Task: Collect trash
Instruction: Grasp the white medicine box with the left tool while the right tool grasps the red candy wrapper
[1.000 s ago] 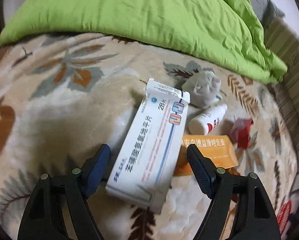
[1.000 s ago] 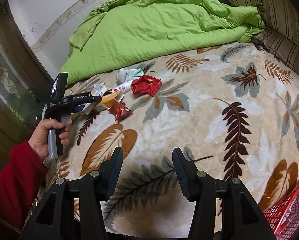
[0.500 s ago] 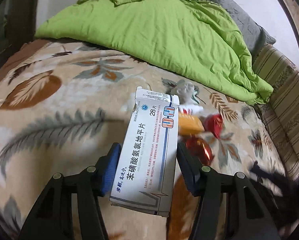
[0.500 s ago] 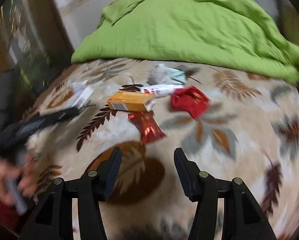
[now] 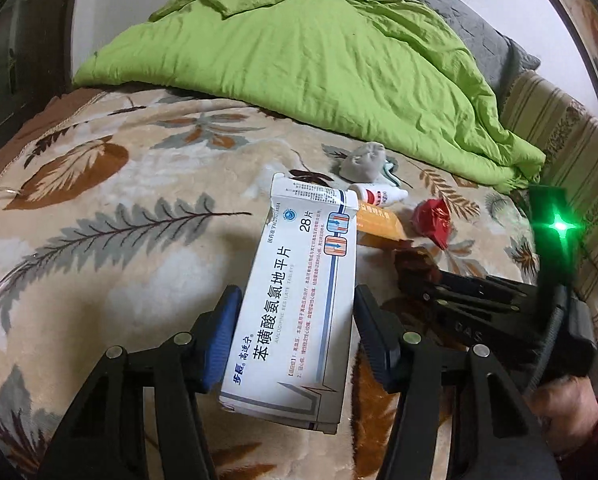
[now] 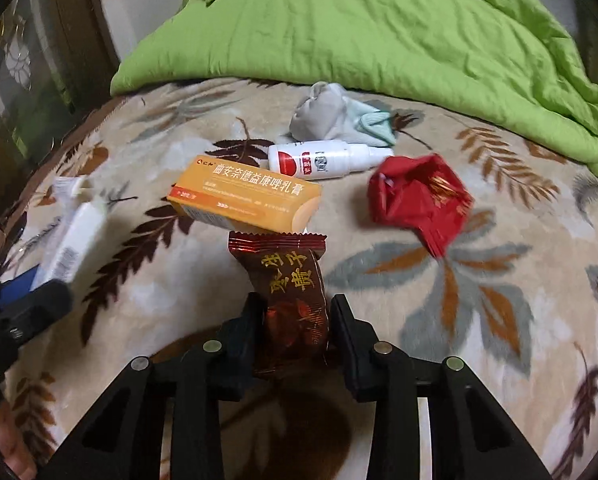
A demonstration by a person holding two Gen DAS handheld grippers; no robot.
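Left view: left tongs (image 5: 295,336) clamped on the white box (image 5: 299,300), lifted off the blanket (image 5: 99,264); lots of bare blanket left of it. Right view: right tongs (image 6: 295,320) pinching the brown wrapper (image 6: 293,300), its top edge touching the orange box (image 6: 245,198); red wrapper (image 6: 419,200) sits apart, right of that box.

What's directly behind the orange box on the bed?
In the right wrist view, a white spray bottle lies just behind the orange box, and a grey-and-pale-green cloth wad beyond that. The bottle's lower edge and the blanket between them are covered by the box.
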